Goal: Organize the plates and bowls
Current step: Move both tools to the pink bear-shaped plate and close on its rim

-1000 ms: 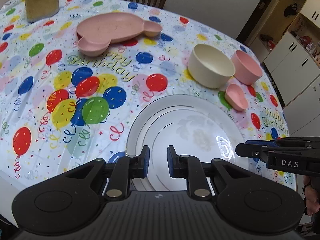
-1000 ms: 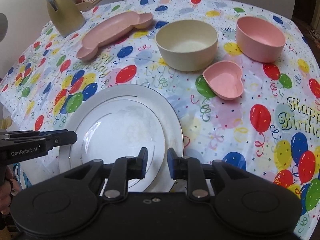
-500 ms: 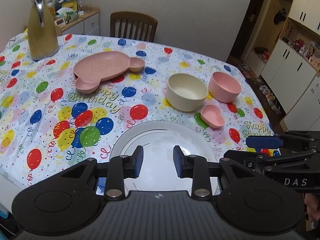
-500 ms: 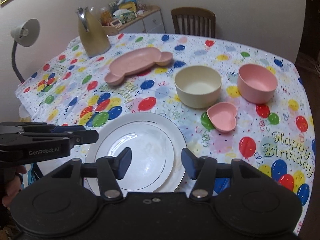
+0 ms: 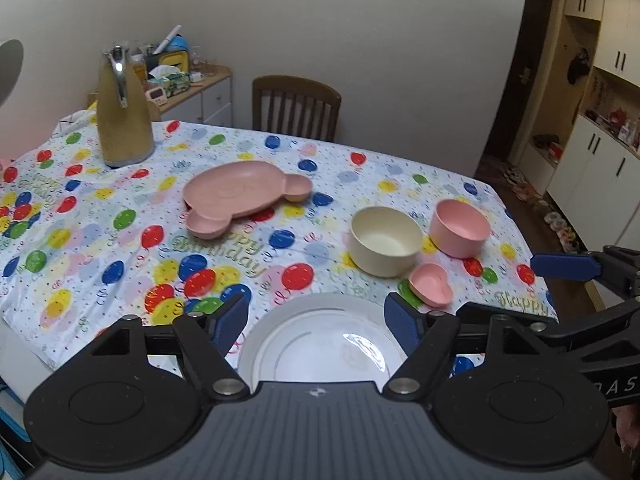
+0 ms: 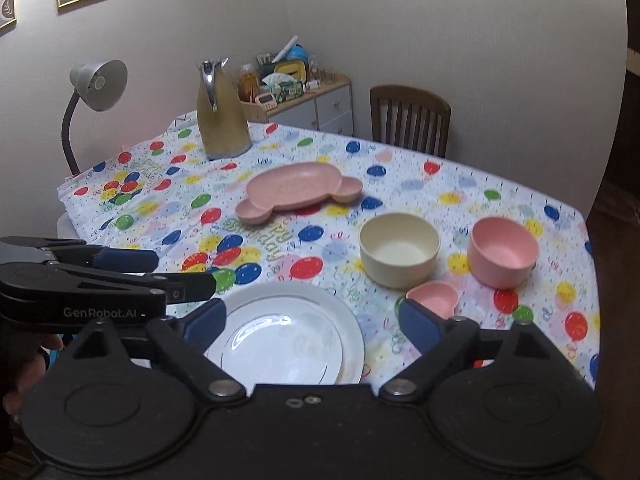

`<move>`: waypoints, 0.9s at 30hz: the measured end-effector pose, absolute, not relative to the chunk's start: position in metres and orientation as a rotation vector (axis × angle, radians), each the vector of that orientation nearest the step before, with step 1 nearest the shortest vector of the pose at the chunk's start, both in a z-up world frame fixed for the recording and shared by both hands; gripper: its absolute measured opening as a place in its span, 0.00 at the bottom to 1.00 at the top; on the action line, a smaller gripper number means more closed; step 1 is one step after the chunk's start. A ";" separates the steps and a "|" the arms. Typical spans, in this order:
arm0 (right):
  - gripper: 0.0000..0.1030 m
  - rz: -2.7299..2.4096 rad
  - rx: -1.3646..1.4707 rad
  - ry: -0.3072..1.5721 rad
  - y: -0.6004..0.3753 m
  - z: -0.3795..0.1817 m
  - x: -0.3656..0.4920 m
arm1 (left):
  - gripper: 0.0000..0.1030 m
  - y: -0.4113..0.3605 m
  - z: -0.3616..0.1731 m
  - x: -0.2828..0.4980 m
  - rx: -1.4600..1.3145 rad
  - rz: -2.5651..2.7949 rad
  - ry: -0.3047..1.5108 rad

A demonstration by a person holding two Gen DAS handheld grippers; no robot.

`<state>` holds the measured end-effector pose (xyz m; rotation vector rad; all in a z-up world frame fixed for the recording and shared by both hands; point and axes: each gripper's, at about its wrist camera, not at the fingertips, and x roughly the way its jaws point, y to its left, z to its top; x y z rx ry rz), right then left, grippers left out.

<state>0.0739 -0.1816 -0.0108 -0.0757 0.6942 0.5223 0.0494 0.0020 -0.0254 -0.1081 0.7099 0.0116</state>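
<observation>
A small white plate [image 6: 280, 344] lies stacked on a larger white plate [image 6: 352, 332] at the table's near edge; the stack also shows in the left wrist view [image 5: 320, 344]. Behind it stand a cream bowl [image 6: 399, 255], a pink bowl [image 6: 503, 253], a small pink heart dish [image 6: 434, 298] and a pink bear-shaped plate [image 6: 298, 192]. My left gripper [image 5: 318, 322] is open and empty above the plates. My right gripper [image 6: 312, 326] is open and empty, raised above the plates' right side.
A yellow thermos jug [image 6: 222, 114] stands at the table's far left. A wooden chair [image 6: 410, 120] is behind the table. A desk lamp [image 6: 94, 92] and a cluttered cabinet [image 6: 296, 88] stand at the back. White cupboards [image 5: 600, 152] are at the right.
Both grippers have opened wide and pulled up and back from the stacked white plates, so more of the table and room shows.
</observation>
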 end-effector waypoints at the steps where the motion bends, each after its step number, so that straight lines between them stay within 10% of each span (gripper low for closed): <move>1: 0.98 0.520 -0.082 0.678 -0.179 -0.008 0.075 | 0.76 0.005 -0.024 0.052 -0.109 0.021 0.706; 27: 0.99 0.276 -0.073 0.728 -0.065 -0.024 0.260 | 0.77 0.162 -0.063 0.251 -0.118 0.100 0.749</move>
